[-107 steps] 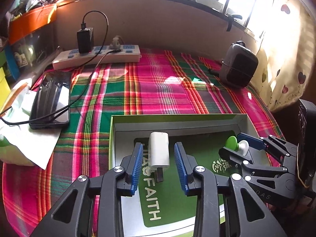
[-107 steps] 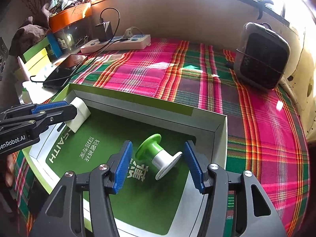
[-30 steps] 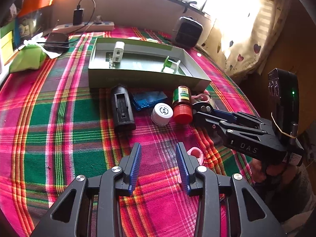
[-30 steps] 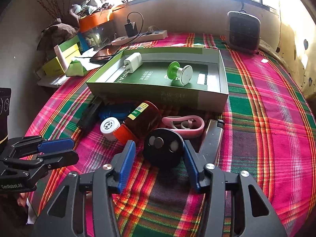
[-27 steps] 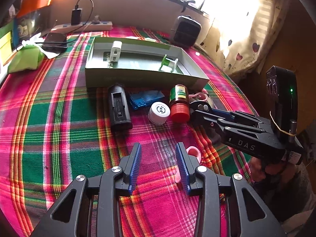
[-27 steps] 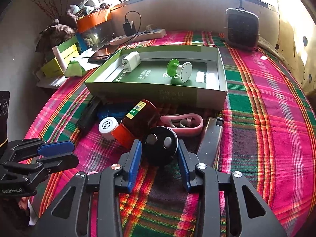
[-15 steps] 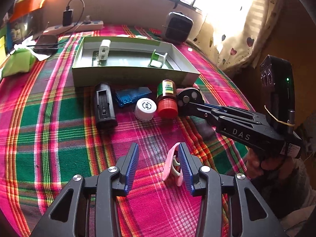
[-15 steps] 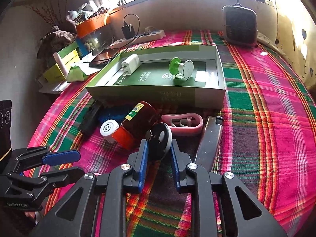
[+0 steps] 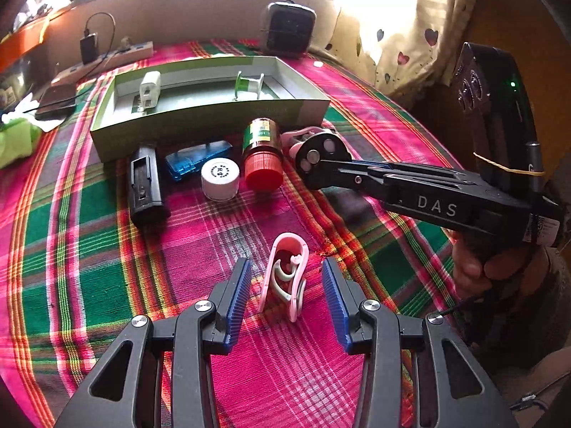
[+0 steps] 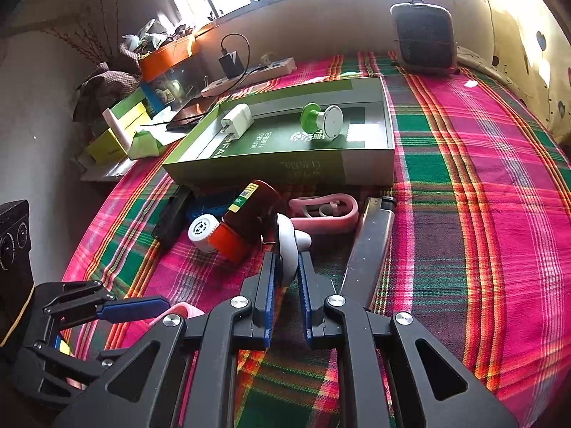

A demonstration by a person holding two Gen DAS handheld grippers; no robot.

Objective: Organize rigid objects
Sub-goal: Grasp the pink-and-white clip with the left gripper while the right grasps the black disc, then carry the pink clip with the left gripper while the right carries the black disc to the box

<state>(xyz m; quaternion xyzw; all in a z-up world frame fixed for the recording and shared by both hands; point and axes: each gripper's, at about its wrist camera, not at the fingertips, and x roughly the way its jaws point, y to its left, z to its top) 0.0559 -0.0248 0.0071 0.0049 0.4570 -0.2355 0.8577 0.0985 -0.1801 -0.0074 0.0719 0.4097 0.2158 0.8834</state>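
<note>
A pink clip [image 9: 285, 278] stands on edge on the plaid cloth between the pads of my left gripper [image 9: 286, 301]; the jaws are open and neither pad touches it. My right gripper [image 10: 287, 271] is shut on a round disc [image 10: 287, 249], held edge-up. The left wrist view shows the disc's [image 9: 321, 153] black face with metal studs. The green box [image 9: 200, 121] behind holds a white charger [image 9: 150, 87] and a green spool [image 9: 249, 83].
In front of the box lie a black holder [image 9: 146, 182], blue case [image 9: 198, 158], white cap [image 9: 219, 178], red-capped brown bottle [image 9: 262, 153], a second pink clip [image 10: 321, 214] and a long dark bar [image 10: 371, 246]. A heater [image 9: 289, 30] and power strip [image 9: 107, 59] stand at the back.
My right gripper closed on the disc and tipped it from flat onto its edge. My left gripper shifted right and widened, so the pink clip now stands between its pads.
</note>
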